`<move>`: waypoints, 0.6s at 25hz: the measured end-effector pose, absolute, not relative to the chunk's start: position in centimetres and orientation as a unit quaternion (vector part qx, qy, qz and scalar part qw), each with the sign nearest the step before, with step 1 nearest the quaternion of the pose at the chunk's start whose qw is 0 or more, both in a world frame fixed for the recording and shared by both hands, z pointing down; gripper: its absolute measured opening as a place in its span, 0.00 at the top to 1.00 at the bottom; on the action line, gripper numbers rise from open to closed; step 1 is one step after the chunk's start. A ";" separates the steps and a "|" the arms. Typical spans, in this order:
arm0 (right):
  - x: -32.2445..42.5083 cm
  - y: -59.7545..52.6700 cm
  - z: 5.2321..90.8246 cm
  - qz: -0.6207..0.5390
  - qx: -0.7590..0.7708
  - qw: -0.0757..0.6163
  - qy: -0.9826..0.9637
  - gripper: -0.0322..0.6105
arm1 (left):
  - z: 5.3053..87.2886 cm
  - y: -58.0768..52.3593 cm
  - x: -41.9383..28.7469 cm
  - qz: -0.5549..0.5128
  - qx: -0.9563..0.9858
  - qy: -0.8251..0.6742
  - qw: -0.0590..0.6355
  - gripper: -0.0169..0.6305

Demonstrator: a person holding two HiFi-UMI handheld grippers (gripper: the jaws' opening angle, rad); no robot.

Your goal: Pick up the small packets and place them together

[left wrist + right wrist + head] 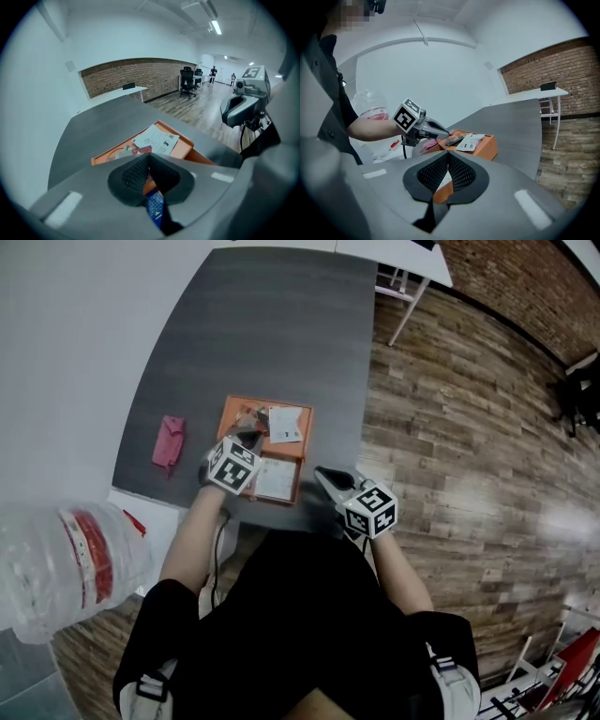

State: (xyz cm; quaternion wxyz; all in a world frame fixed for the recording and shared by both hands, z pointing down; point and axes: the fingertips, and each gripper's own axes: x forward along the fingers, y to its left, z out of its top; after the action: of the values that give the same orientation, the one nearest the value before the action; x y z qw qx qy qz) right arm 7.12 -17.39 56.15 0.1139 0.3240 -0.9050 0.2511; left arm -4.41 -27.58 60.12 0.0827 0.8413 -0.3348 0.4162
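Observation:
An orange tray (307, 432) sits near the front edge of the grey table (272, 334). Two white paper packets lie in it, one (285, 424) at the back and one (275, 479) at the front. My left gripper (249, 427) hovers over the tray's left part, shut on a small dark blue packet (154, 208) whose end sticks out past the tips (454, 137). A small red packet (141, 150) lies in the tray (187, 145) just beyond those jaws. My right gripper (324, 475) is shut with nothing in it, low at the tray's right front corner. A pink packet (169, 442) lies on the table to the tray's left.
A big clear water bottle (66, 559) with a red label stands at the lower left, off the table. The table's right edge drops to a wooden floor (450, 427). A white desk (543, 93) and a brick wall lie farther off.

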 end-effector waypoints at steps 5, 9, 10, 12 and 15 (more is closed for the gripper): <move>8.5 -17.6 56.3 0.254 0.338 0.113 -0.899 0.95 | 61.1 -28.6 -2.3 0.440 0.841 -0.311 0.054 0.97; 9.1 -17.8 56.4 0.256 0.345 0.113 -0.896 0.95 | 62.1 -29.5 -1.5 0.455 0.837 -0.302 0.040 0.97; 9.2 -17.9 56.4 0.257 0.346 0.114 -0.895 0.95 | 62.3 -29.7 -1.5 0.458 0.835 -0.303 0.035 0.96; 9.2 -17.8 56.5 0.259 0.346 0.114 -0.895 0.95 | 62.4 -30.2 -1.5 0.458 0.833 -0.308 0.031 0.96; 9.2 -17.8 56.7 0.260 0.345 0.114 -0.894 0.95 | 62.5 -30.5 -1.5 0.454 0.835 -0.311 0.031 0.90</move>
State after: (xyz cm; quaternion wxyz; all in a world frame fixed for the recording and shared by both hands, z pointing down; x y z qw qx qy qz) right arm 9.17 -17.76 56.73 0.1142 0.3452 -0.8945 0.2602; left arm -1.50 -30.50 62.50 0.0311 0.8347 -0.3106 0.4537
